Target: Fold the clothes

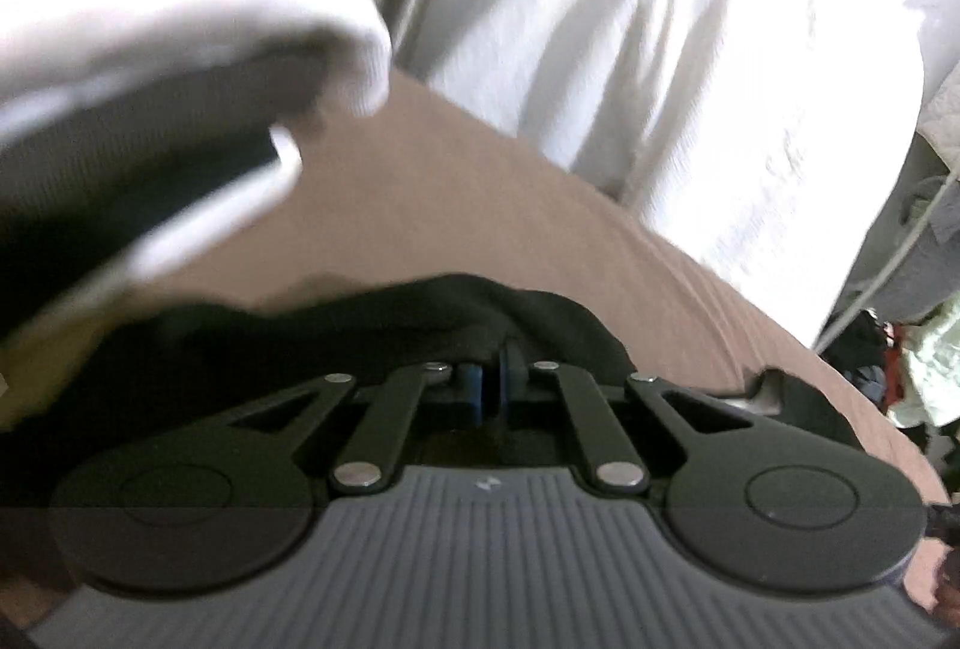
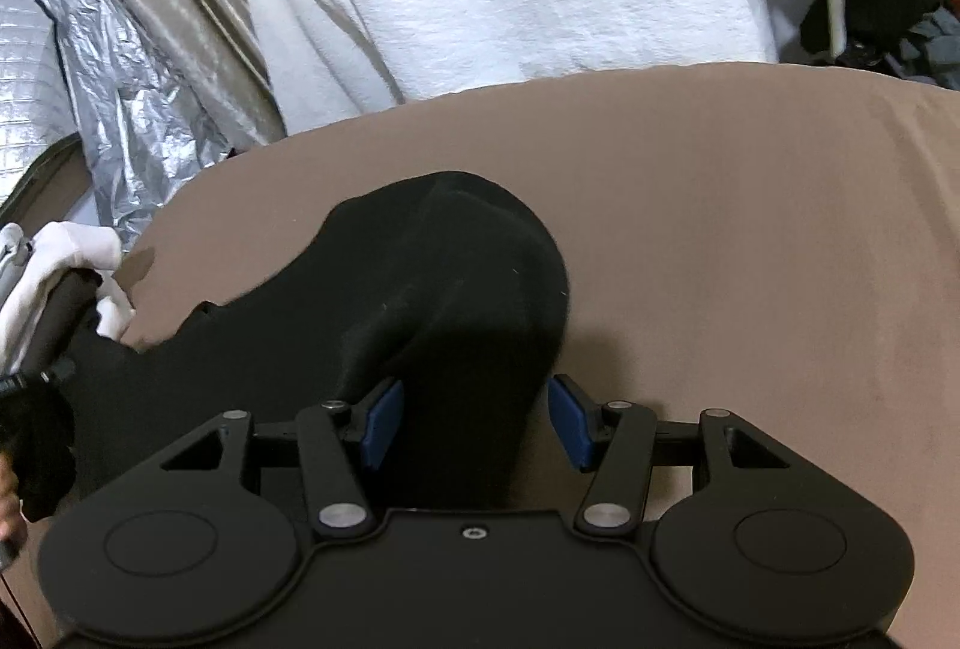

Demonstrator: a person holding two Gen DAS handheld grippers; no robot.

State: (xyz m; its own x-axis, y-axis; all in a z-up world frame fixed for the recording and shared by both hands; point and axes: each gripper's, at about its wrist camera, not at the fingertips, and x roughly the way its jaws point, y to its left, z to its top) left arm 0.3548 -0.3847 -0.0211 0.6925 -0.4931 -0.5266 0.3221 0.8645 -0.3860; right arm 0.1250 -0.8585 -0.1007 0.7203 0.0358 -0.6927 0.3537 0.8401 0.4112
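Left gripper (image 1: 493, 385) is pinched shut w/ black fabric bunched right at its blue pads (image 1: 474, 391), so it looks like you've got an edge of the black garment (image 2: 444, 289), but the left wrist view is blurred and I can't tell how much cloth is actually in the bite. Right gripper (image 2: 474, 421) stands wide, blue pads on either side of a raised hump of that same garment, not pressing on it. Garment lies on the brown sheet (image 2: 750, 241), humped up in front of the right gripper and trailing off to the left side, where your white sleeve (image 2: 66, 253) shows. Risks, as I judge them: if the left bite is only a thin lip of fabric, any pull will slip it out and the fold collapses. If you close the right gripper now on that hump you may grab several layers at once, not one edge, and drag the whole piece into a wad. Pulling w/ the left while the right isn't pinning anything will likely just slide the garment across the sheet. Also watch the loose sleeve near the left gripper; it could snag.
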